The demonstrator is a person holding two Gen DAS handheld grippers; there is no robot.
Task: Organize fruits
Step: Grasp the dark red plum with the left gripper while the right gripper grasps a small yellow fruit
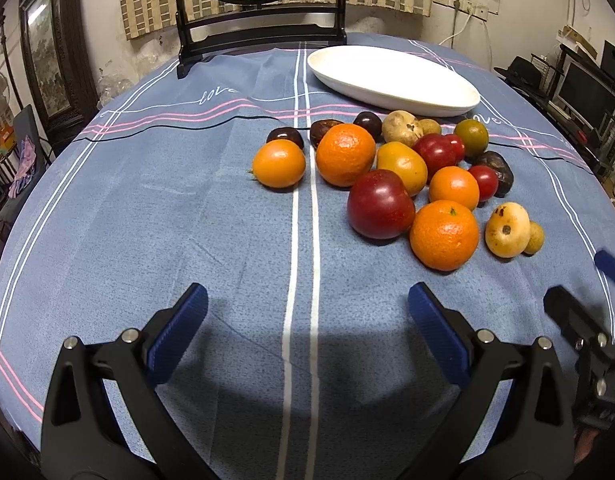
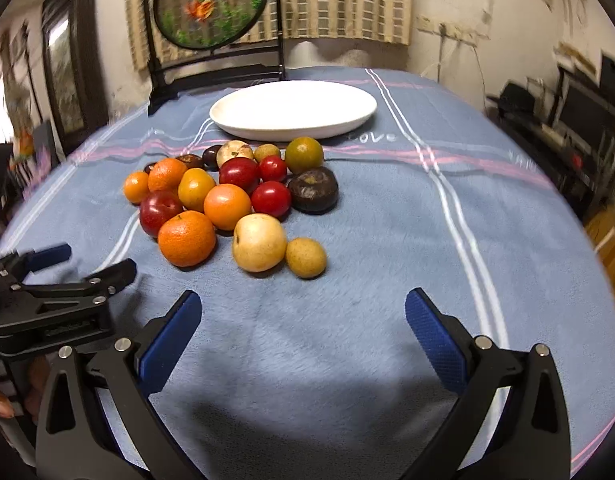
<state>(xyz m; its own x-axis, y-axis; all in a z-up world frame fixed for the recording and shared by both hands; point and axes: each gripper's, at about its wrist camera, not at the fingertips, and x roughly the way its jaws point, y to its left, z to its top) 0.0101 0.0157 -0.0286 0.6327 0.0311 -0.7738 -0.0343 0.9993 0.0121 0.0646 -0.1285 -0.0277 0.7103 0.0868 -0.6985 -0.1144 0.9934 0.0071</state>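
Hovering wide open and empty, both tongs, left (image 1: 307, 316) and right (image 2: 303, 320), faced the fruits (image 2: 227, 204) ahead: round, smooth, likely to roll, best pinched across their middles.

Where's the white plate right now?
The white plate sits empty at the far side of the blue tablecloth, just behind the fruit pile and in front of the round framed screen, centred in the right wrist view.
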